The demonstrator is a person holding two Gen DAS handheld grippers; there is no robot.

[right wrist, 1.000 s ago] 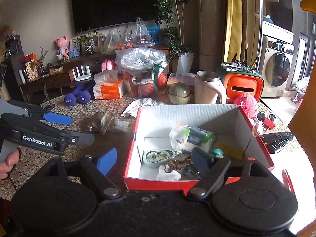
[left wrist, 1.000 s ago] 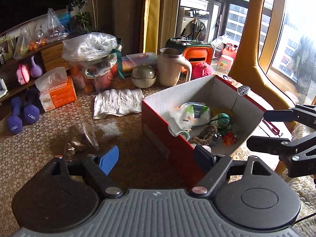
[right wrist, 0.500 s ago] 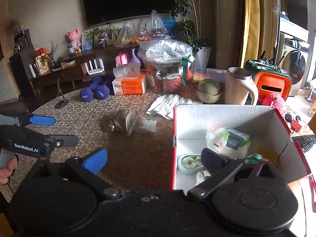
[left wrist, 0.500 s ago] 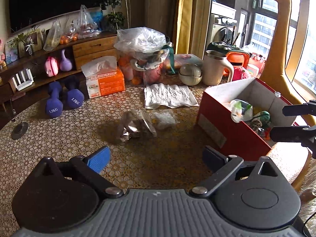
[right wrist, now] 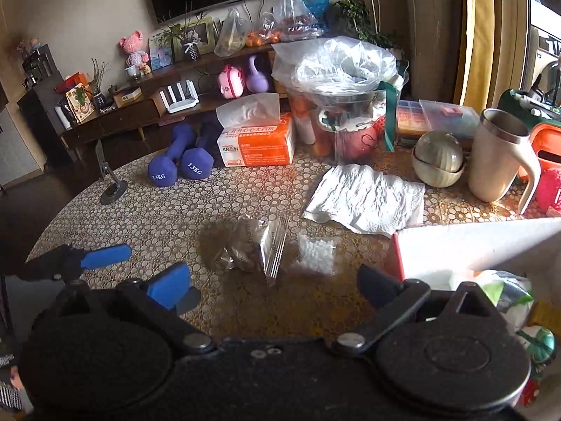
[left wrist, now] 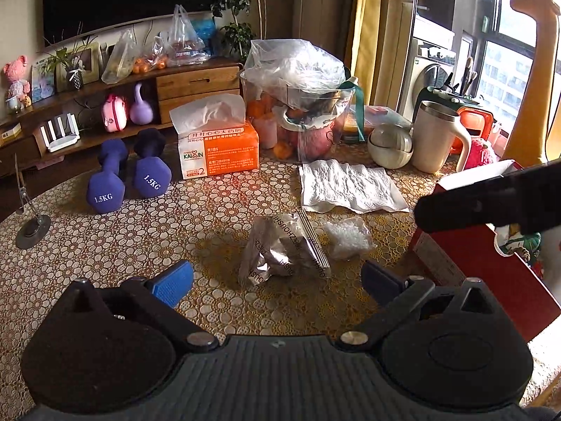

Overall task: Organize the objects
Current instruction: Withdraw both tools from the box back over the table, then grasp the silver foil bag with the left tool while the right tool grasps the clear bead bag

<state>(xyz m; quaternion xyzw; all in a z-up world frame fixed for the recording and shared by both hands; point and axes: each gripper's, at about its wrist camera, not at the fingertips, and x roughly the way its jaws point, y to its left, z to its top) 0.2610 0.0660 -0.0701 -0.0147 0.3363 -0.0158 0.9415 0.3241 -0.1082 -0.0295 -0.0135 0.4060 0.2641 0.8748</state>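
Two loose items are lying on the table (left wrist: 105, 245) straight ahead of the left claw (left wrist: 277, 282) in the left wrist view: a crumpled silver foil packet (left wrist: 280, 249) and, just beside it on its right, a small clear plastic bag (left wrist: 347, 235). The left claw is standing spread wide and empty, and the packet is sitting almost centred between its two pads, a little beyond them. The packet's striped sealed edge is running from far-left to near-right, roughly along the line of approach. The red box (left wrist: 473, 263) is waiting to the right, with one finger of the right claw (left wrist: 491, 200) crossing above its rim.

In the right wrist view, the right claw (right wrist: 275, 286) is also gaping open and holding nothing. The silver foil packet (right wrist: 256, 249) is lying ahead and slightly left of its centre, the clear plastic bag (right wrist: 315, 254) nearer its middle, and the red box (right wrist: 473, 245) close on the right. The left claw's blue pad (right wrist: 105, 256) is showing low at the left. Judging from both views, the left claw is the better lined up for the packet.
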